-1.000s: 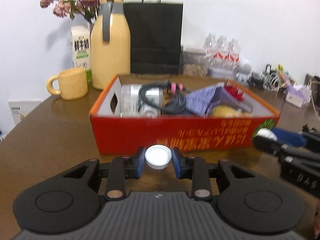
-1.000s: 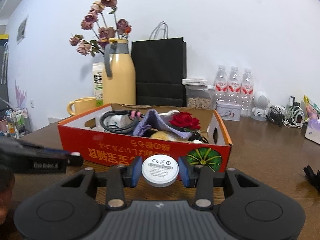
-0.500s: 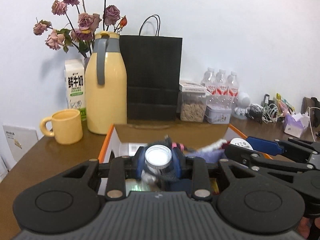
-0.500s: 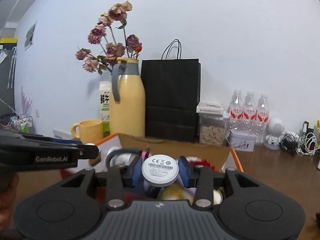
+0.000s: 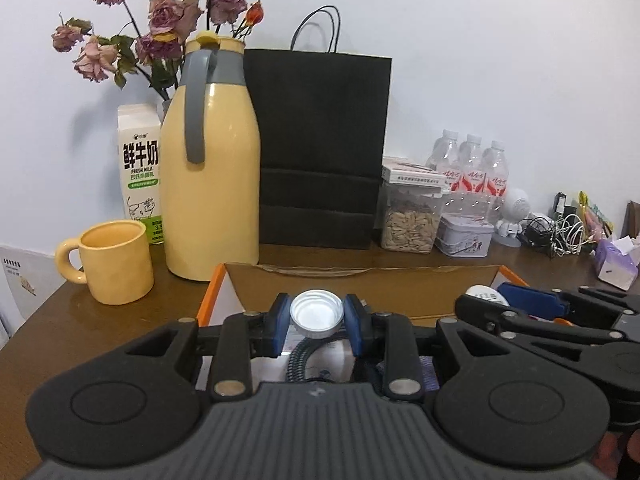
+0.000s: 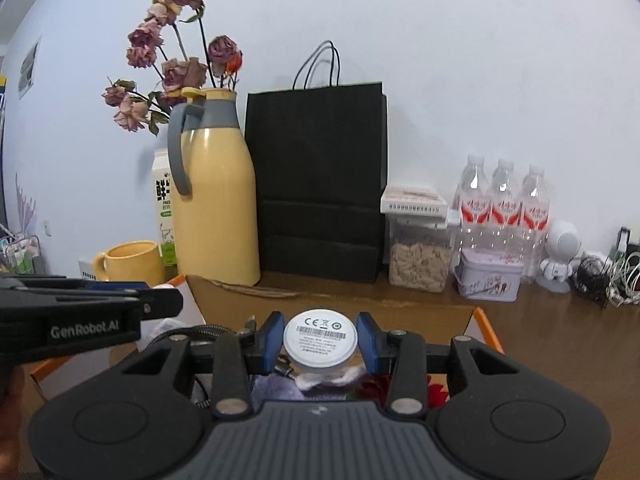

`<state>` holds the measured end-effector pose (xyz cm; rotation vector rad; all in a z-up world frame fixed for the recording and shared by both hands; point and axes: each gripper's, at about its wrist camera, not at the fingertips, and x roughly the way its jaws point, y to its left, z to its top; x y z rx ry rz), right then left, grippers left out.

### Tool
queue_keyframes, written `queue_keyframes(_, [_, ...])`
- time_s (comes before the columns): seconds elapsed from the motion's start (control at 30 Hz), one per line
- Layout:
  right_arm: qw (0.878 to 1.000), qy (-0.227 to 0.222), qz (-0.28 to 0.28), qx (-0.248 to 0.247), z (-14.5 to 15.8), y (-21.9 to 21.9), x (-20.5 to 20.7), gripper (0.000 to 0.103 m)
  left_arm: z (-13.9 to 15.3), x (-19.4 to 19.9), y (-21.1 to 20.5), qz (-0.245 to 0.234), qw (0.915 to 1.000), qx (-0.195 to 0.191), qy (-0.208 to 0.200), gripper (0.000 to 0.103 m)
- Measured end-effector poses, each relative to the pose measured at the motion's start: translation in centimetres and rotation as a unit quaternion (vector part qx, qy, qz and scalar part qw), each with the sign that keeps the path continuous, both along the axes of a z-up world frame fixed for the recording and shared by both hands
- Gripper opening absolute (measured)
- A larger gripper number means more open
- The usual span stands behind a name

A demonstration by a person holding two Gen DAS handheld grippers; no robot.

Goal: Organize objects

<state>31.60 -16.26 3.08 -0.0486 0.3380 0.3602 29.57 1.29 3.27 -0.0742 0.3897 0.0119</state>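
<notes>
Fingers of left gripper [image 5: 317,322] pinching small round silver-white bottle cap [image 5: 317,315], fingers of right gripper [image 6: 320,343] pinching flat white round labelled disc [image 6: 320,342] — both items poised over orange cardboard box [image 5: 212,292] on brown wooden surface [image 5: 72,328], apparently for sorting inside.

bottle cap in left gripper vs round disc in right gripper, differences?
The bottle cap is smaller and shows a hollow, shiny inside; the white disc is wider, flat-faced and printed with a barcode and marks. Shared: both are round, whitish, clamped between blue pads, left gripper and right gripper, above the orange box.
</notes>
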Motion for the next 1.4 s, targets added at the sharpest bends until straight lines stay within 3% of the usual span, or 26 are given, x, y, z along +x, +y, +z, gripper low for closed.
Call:
queue_keyframes(0.1, [1.000, -0.001, -0.002, -0.004, -0.2, 0.0, -0.2, 0.039, 0.0, -0.3, 0.1, 0.004, 1.0000, 0.002, -0.004, 0.032])
queue_keyframes(0.17, [1.000, -0.001, -0.005, -0.009, -0.3, 0.0, -0.4, 0.039, 0.1, -0.7, 0.0, 0.009, 0.9998, 0.010, -0.012, 0.050])
queue_keyframes(0.23, [1.000, -0.004, -0.012, -0.009, -0.2, -0.2, -0.8, 0.057, 0.3, -1.3, 0.2, 0.019, 0.9993, 0.015, -0.028, 0.101])
queue_keyframes(0.27, [1.000, -0.008, -0.017, -0.005, -0.2, -0.5, -1.1, 0.081, 0.4, -1.7, 0.3, 0.023, 0.9989, 0.015, -0.039, 0.103])
queue_keyframes(0.3, [1.000, -0.012, -0.021, -0.001, -0.2, -0.7, -1.3, 0.103, 0.5, -1.9, 0.4, 0.026, 0.9984, 0.015, -0.048, 0.103])
queue_keyframes(0.67, [0.999, -0.012, -0.040, -0.008, -0.1, -0.9, -1.8, 0.103, 0.9, -2.2, 1.0, 0.032, 0.9990, 0.008, -0.030, 0.103])
queue_keyframes(0.87, [0.999, -0.026, -0.043, 0.002, 0.6, -1.2, -3.1, 0.103, 1.4, -3.3, 1.3, 0.034, 0.9986, 0.002, -0.041, 0.103])
queue_keyframes(1.4, [0.999, -0.002, -0.033, 0.016, 1.7, -2.6, -11.4, 0.103, 1.3, -12.1, 1.8, 0.025, 0.9996, 0.010, 0.004, 0.103])
